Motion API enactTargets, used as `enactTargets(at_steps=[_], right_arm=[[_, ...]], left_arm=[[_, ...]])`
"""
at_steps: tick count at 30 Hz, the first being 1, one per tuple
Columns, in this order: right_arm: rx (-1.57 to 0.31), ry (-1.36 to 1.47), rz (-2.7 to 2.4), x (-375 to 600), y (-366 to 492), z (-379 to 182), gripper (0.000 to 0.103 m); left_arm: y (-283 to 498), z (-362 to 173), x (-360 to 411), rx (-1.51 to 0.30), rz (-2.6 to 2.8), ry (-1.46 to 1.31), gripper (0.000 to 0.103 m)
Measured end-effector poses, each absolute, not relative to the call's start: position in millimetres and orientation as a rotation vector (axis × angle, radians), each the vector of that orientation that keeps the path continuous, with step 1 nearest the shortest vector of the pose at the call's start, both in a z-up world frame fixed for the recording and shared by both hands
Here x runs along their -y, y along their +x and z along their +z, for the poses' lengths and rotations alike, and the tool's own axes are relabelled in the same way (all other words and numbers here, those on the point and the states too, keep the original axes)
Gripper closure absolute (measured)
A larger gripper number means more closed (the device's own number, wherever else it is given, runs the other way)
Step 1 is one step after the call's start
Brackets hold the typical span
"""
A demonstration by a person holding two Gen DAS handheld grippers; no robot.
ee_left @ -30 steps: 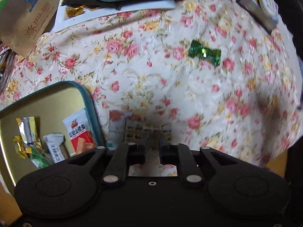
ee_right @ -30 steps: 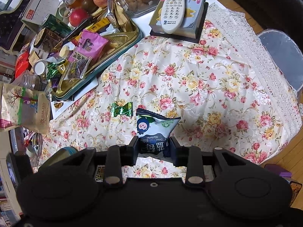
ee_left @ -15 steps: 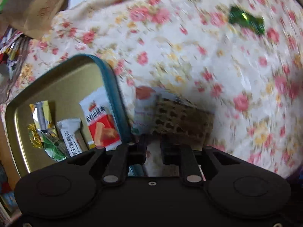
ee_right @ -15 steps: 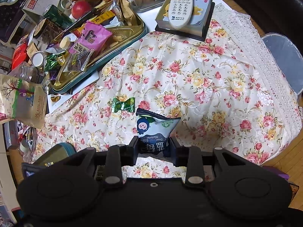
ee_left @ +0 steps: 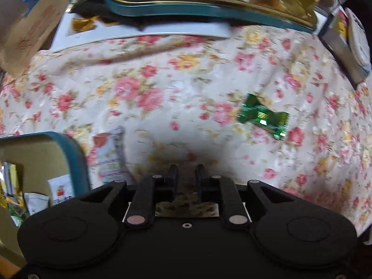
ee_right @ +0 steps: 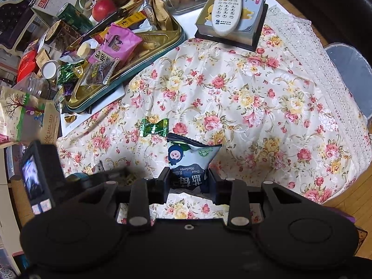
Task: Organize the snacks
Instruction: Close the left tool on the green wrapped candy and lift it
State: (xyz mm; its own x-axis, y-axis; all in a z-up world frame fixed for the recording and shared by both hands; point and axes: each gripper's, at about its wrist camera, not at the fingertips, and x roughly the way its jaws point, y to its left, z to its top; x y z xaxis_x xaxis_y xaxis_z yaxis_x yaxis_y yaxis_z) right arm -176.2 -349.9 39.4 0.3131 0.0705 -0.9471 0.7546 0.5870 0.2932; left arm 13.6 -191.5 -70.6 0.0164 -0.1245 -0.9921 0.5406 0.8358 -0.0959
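Note:
My right gripper [ee_right: 187, 178] is shut on a blue and white snack pouch [ee_right: 191, 157] and holds it above the floral tablecloth [ee_right: 244, 97]. A green wrapped candy [ee_right: 154, 127] lies just beyond it; it also shows in the left wrist view [ee_left: 264, 115]. My left gripper [ee_left: 187, 174] is nearly shut on a dark patterned snack packet [ee_left: 186, 205] that shows mostly below the fingers. A teal-rimmed gold tin [ee_left: 78, 160] with several packets inside sits at the left. A pale packet [ee_left: 110, 160] lies beside its rim.
A large gold tray [ee_right: 160, 44] heaped with snacks stands at the back left, on a white board [ee_left: 144, 31]. A remote [ee_right: 229, 4] lies on a book at the back. A brown paper bag [ee_right: 21, 116], jars and apples crowd the left. A plastic bin [ee_right: 348, 69] stands right.
My left gripper has swung up and away from the tin, with the patterned packet still between its fingers. My right gripper has held still with the pouch.

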Motion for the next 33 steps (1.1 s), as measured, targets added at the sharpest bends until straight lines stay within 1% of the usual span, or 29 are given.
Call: enactTargets(at_steps=[3, 6, 11, 18, 22, 26, 33], right_arm=[[-1.176, 0.863, -0.53, 352, -179, 41, 0.068], [-1.161, 0.869, -0.528, 355, -182, 44, 0.068], [-1.156, 0.879, -0.522, 356, -183, 46, 0.068], [-1.17, 0.864, -0.518, 351, -179, 44, 0.068], [-1.181, 0.853, -0.513, 347, -176, 43, 0.068], [-1.188, 0.841, -0.506, 344, -174, 41, 0.068], [-1.196, 0.855, -0.505, 347, -176, 39, 0.067]], left_arm=[[8, -55, 197, -1.465, -0.589, 0.337, 0.079], [5, -34, 193, -1.393, -0.625, 0.369, 0.079], [-2, -23, 173, -1.352, -0.675, 0.457, 0.079], [-42, -38, 170, -1.211, -0.817, 0.789, 0.076], [-54, -46, 172, -1.183, -0.914, 0.87, 0.075], [-63, -50, 174, -1.112, -0.951, 0.965, 0.075], [-65, -55, 171, -1.079, -1.023, 0.985, 0.075]])
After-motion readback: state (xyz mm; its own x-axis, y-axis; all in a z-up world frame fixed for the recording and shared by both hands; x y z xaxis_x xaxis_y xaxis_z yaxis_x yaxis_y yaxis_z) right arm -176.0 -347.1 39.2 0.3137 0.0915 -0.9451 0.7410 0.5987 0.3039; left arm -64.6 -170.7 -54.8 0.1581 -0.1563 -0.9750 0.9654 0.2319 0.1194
